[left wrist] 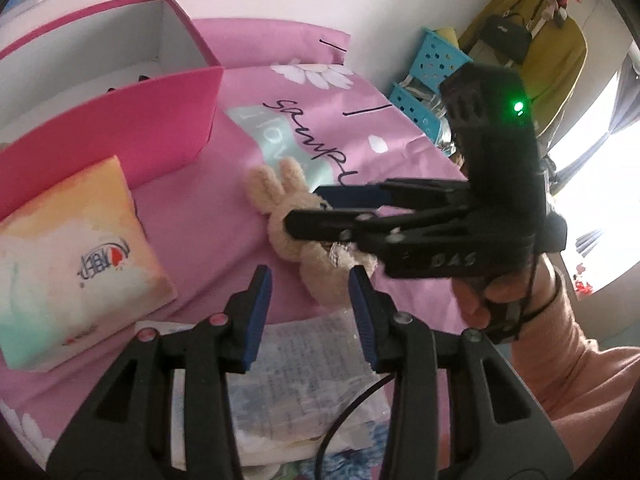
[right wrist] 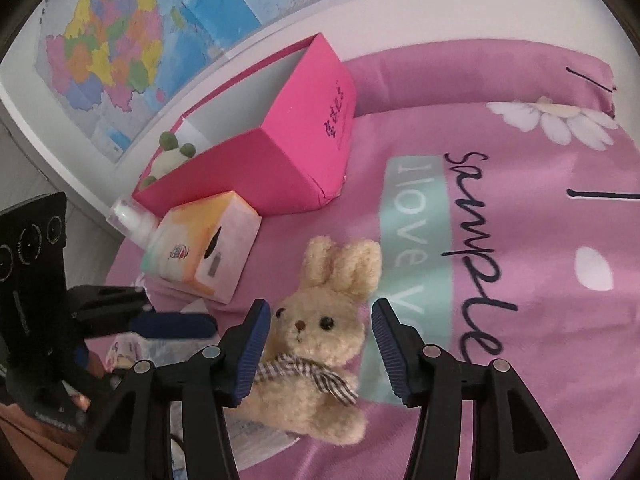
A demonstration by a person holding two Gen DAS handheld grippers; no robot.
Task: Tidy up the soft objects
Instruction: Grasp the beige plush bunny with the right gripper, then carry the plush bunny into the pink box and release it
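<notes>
On the pink bedspread (right wrist: pixel 500 240) lies a cream plush rabbit (right wrist: pixel 316 340) with a checked scarf, face up, ears pointing toward the far edge where the bedspread meets the wall. The right gripper (right wrist: pixel 320 344) hangs over it with jaws apart, one blue pad on each side of the rabbit's head; the near pad sits just beside the cheek, the other stands clear, so nothing is clamped. From the left wrist view that same right gripper (left wrist: pixel 308 210) reaches across the rabbit (left wrist: pixel 296 224), held by a hand (left wrist: pixel 480 300) in a peach sleeve.

The left gripper (left wrist: pixel 310 292) is released too, its pads spread over bare bedspread near the rabbit's legs, with a printed paper sheet (left wrist: pixel 304 360) below it.

Toward the far left corner stands an open pink box (right wrist: pixel 280 152) with a small white and green plush (right wrist: pixel 170 156) inside. A tissue pack (right wrist: pixel 204 244) lies just beside the box's near wall, and a clear bottle (right wrist: pixel 128 218) rests against the pack's left end
</notes>
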